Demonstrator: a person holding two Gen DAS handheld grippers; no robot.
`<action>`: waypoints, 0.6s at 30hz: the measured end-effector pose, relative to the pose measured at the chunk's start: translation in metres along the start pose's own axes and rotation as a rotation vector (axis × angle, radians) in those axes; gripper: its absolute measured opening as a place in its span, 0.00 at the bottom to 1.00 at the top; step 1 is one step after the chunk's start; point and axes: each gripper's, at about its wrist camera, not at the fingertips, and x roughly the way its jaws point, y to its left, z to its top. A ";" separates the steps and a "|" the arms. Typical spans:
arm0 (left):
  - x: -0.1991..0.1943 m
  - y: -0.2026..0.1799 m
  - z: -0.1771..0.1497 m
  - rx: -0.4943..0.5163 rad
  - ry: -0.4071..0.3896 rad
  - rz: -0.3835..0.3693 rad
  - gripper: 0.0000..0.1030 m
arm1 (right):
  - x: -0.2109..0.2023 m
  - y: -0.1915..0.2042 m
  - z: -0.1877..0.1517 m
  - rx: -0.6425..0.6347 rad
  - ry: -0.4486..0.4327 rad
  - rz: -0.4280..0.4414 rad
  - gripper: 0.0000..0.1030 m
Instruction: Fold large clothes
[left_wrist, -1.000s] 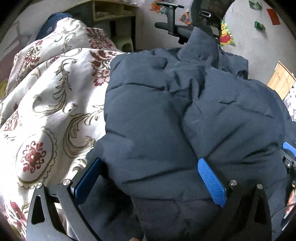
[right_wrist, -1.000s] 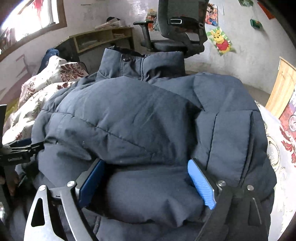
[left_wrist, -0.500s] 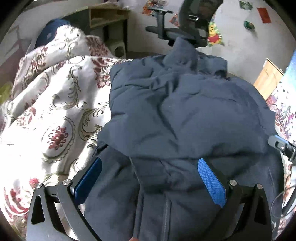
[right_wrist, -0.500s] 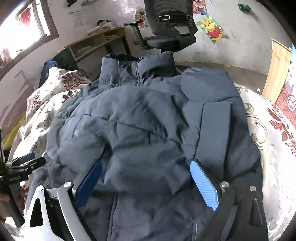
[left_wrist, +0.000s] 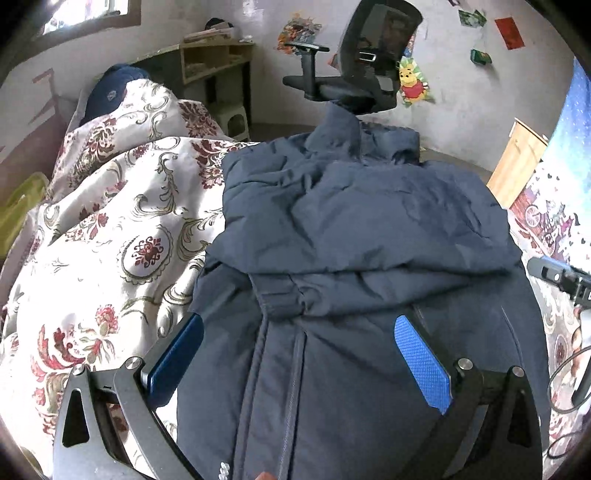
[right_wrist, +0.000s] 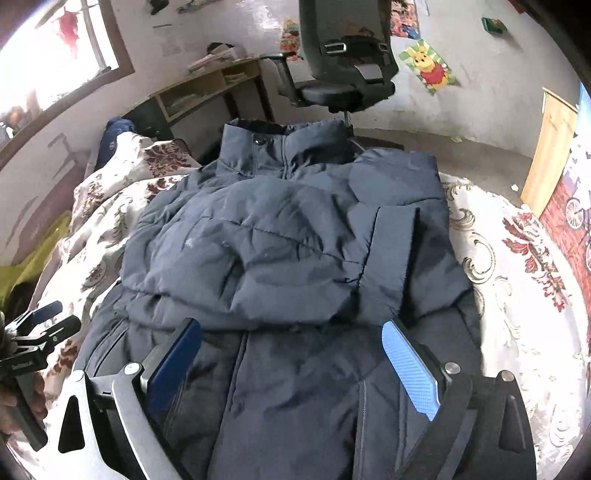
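Floral bedspread (left_wrist: 122, 236), unlabelled navy jacket (left_wrist: 362, 229)

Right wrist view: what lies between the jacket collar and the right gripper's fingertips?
Only the navy jacket itself: both sleeves folded across its chest, then the zipped front. The right gripper hangs open above it.

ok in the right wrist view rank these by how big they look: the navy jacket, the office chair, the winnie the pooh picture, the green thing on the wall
1. navy jacket
2. office chair, though it stands farther off, so it is likely shrunk by distance
3. Winnie the Pooh picture
4. green thing on the wall, smallest
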 end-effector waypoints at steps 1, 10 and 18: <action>-0.003 -0.003 -0.001 0.004 -0.002 0.001 0.99 | -0.004 0.000 -0.001 -0.008 -0.004 0.001 0.96; -0.032 -0.027 0.012 -0.003 -0.023 -0.014 0.99 | -0.026 -0.005 0.000 -0.075 -0.061 0.057 0.97; -0.050 -0.050 0.057 -0.047 0.025 0.096 0.99 | -0.034 -0.028 0.038 -0.097 -0.111 0.118 0.97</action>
